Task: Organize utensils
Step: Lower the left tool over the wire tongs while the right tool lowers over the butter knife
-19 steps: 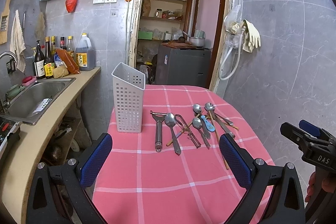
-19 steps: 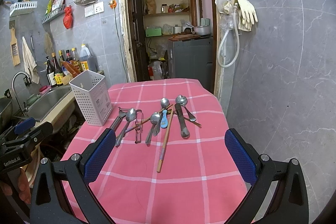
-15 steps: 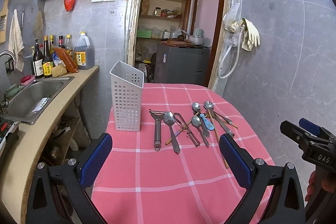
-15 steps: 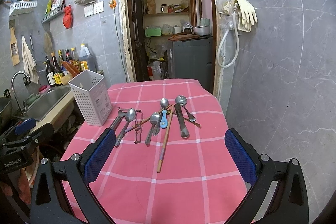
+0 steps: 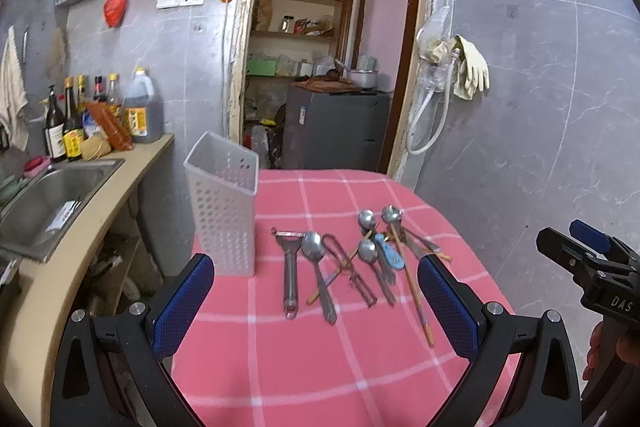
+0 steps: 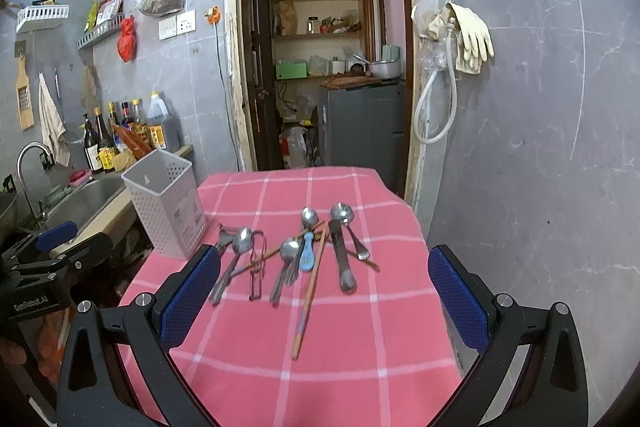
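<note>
The bench [image 6: 340,367] under its pink checked cloth fills the lower middle of both views, its near edge cut off by the gripper frames. To its left runs a counter with a steel sink [image 5: 44,195], only partly seen, and a row of bottles [image 5: 72,123] whose labels are too blurred to read.

The white perforated utensil holder [image 5: 224,211] stands upright near the bench's left edge; its inside is hidden in the left wrist view, and in the right wrist view only bare inner wall shows.

The left gripper [image 5: 316,291] hangs above the near part of the bench, jaws spread wide and holding nothing, blue pads on either side of the utensils. The right gripper [image 6: 324,295] is likewise released, jaws wide apart and touching nothing. Each appears at the edge of the other's view: "DAS" reads on the right one, with fingers of a hand [image 5: 600,351] under it, and "GenRobot.AI" on the left one.

The utensils lie loose on the cloth to the right of the holder, well outside it. A long wooden chopstick [image 6: 310,291] reaches nearest the camera. A steel peeler [image 5: 290,267] lies closest to the holder, a large spoon [image 5: 318,267] just beside it. A wire-framed tool [image 6: 257,269] crosses a second chopstick. Further right, smaller spoons [image 6: 310,217] overlap a small blue spoon [image 6: 307,257] and a steel handle [image 6: 342,259]; which piece lies on which is hard to make out.
</note>
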{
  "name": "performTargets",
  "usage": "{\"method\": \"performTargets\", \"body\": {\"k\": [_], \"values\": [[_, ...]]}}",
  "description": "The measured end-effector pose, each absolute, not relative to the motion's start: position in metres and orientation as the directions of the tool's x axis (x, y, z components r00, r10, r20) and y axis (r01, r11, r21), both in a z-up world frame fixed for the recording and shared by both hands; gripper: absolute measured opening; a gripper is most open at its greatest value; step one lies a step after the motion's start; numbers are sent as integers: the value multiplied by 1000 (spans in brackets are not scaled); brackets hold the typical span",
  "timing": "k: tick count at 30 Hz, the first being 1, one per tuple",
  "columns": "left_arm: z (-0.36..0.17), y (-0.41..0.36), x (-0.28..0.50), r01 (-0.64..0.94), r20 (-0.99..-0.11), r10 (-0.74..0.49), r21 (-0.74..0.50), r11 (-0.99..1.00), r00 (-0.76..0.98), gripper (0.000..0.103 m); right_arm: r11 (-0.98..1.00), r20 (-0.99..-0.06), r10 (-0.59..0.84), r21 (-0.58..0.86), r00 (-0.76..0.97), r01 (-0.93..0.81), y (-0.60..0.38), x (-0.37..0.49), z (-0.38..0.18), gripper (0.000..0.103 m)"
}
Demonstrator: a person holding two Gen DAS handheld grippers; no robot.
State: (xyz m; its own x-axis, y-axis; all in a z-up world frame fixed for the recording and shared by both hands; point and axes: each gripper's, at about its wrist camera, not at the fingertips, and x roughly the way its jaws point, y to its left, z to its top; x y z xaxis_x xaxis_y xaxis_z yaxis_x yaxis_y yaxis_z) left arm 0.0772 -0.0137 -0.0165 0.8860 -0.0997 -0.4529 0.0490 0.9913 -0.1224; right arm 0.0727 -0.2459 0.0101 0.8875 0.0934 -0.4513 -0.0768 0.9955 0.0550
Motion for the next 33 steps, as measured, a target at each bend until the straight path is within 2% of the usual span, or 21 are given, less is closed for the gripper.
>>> {"method": "performTargets", "body": {"k": [16, 25, 33], "values": [[-11, -46, 155, 92, -415, -117, -79, 993, 902, 103, 995, -422, 99, 40, 901, -91, -269, 159, 14, 102], [-28, -67, 208, 155, -467, -174, -80, 985, 867, 102, 986, -477, 160, 30, 864, -166, -288, 219, -5, 102], [-56, -89, 255, 182, -556, -211, -108, 977, 804, 90, 966, -553, 251, 93, 795, -241, -301, 268, -41, 102]]}}
